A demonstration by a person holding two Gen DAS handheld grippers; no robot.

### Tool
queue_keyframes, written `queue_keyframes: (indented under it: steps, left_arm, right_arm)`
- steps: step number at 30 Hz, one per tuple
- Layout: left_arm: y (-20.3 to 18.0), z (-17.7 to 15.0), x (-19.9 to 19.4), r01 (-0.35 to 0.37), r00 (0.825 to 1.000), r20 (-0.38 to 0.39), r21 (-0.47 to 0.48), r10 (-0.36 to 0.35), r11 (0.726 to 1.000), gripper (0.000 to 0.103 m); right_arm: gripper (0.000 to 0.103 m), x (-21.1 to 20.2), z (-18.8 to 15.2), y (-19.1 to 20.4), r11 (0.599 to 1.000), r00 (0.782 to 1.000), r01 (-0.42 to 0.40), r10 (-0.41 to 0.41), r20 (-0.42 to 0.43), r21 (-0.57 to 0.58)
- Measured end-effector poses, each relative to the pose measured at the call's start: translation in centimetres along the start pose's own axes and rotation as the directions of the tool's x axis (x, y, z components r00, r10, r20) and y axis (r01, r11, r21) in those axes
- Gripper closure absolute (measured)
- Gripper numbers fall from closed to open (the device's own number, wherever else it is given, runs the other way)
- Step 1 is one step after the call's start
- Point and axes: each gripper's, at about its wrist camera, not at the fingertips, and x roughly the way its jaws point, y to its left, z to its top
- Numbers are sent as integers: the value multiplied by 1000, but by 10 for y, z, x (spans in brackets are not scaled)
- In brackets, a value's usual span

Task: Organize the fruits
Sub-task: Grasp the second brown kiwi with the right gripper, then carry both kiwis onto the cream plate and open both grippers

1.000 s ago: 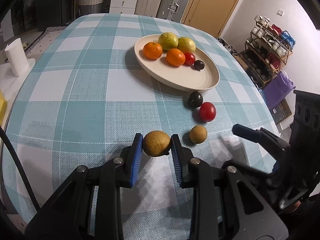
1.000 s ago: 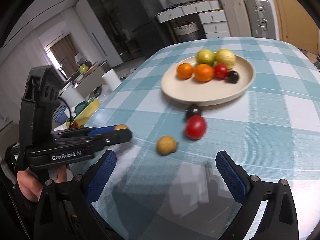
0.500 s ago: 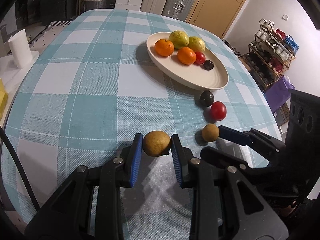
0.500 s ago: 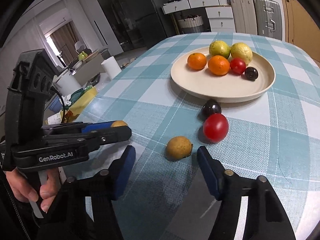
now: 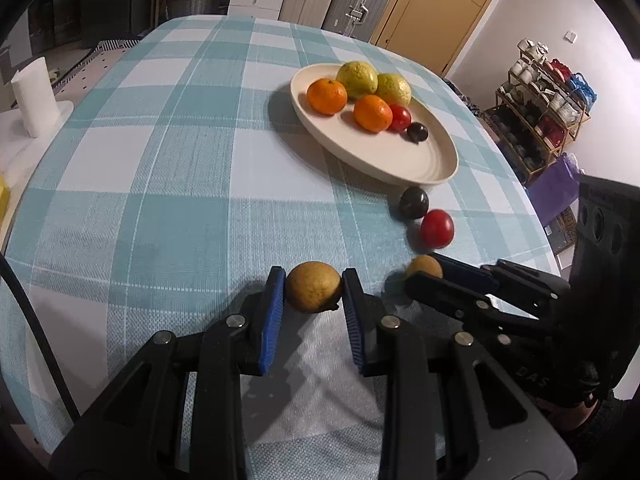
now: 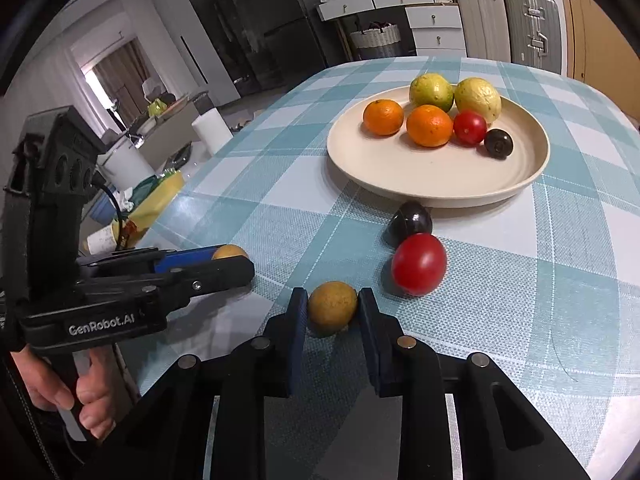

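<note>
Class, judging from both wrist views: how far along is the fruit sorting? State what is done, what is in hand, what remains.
Done: six fruits lie on the plate.
In hand: the left tool grips one brown fruit; the right tool has just closed on another brown fruit.
Left: the red tomato and dark plum sit on the tablecloth.

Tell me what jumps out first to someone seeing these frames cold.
Two black grippers side by side near the table's front edge, each clamped on a small brown fruit: the left gripper on one brown fruit, the right gripper on the other brown fruit. Behind them, the cream plate holds brightly coloured fruit. A red tomato and a dark plum lie loose on the checked cloth beside it.
</note>
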Motion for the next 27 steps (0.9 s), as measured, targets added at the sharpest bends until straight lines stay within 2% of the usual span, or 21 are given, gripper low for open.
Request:
queue_keyframes:
  steps: [14,20,27]
  left_arm:
    - [-14,39,-6,16,998,62,23,-17,1000,77]
    - [-23,64,-2,30,995,90,37,-33,999,77]
    - [-28,90,18,56,995,86,36,-59,998,77]
  right_arm:
    - [77,-45,20,-15,999,988,-30,26,149,24]
    - [77,-47,32,-25,998,986,-43,36,162,36]
    - [77,-40,54,-32,997,980,-70,66,185,15]
